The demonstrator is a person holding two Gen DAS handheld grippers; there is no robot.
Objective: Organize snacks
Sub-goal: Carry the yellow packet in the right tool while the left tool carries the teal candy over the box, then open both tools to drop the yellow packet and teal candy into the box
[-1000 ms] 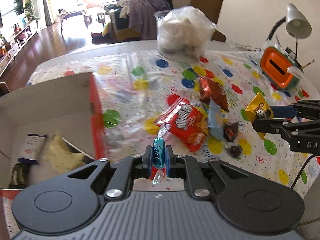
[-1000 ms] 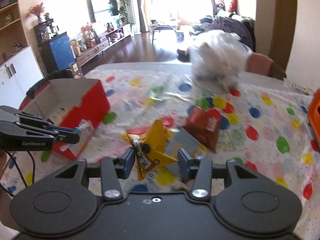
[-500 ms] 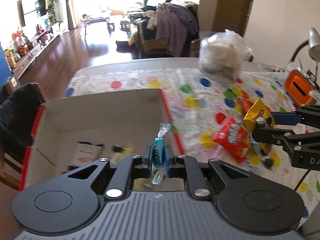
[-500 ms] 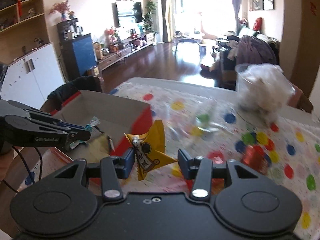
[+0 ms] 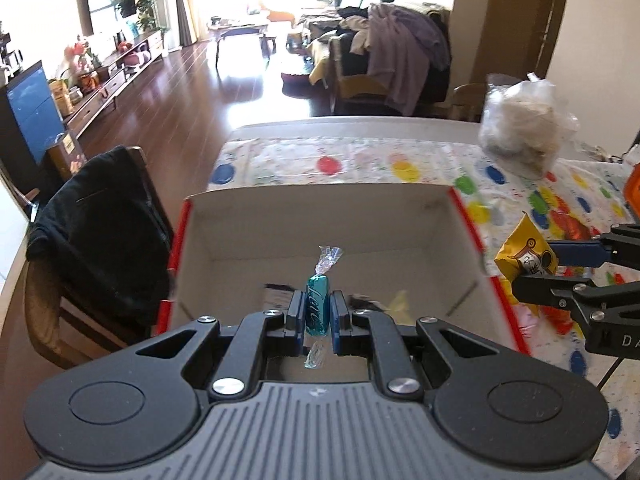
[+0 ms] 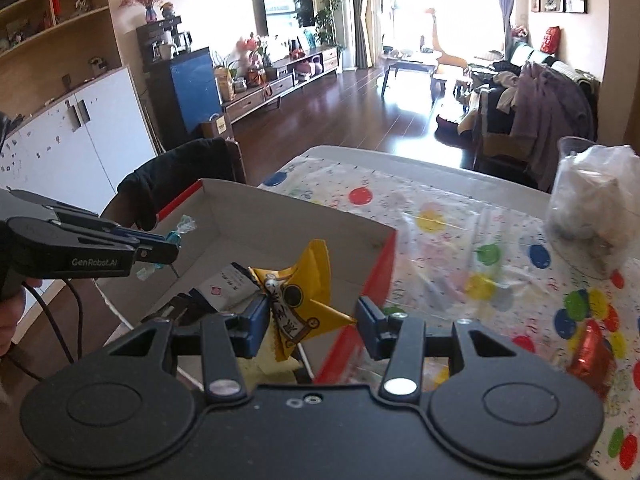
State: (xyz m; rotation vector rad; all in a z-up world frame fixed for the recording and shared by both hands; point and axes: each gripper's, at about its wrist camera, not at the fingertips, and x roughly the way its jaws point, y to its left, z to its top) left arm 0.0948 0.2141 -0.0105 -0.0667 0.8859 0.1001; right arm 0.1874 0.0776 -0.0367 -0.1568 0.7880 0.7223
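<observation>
- Two grippers hang over an open cardboard box (image 5: 408,216) with red outer sides, which stands on the tabletop (image 5: 360,160) under a spotted cloth.
- Left gripper (image 5: 316,314): jaws pinched tight on a teal wrapped candy (image 5: 316,312), held upright above the box's inside.
- Right gripper (image 6: 308,320): jaws partly apart, clamped on a yellow snack packet (image 6: 298,300) over the box's near right corner.
- Inside the box lie a white printed packet (image 6: 230,284) and what looks like another pale yellow wrapper, blurred.
- A shiny red packet (image 6: 592,356) lies on the cloth at the right.
</observation>
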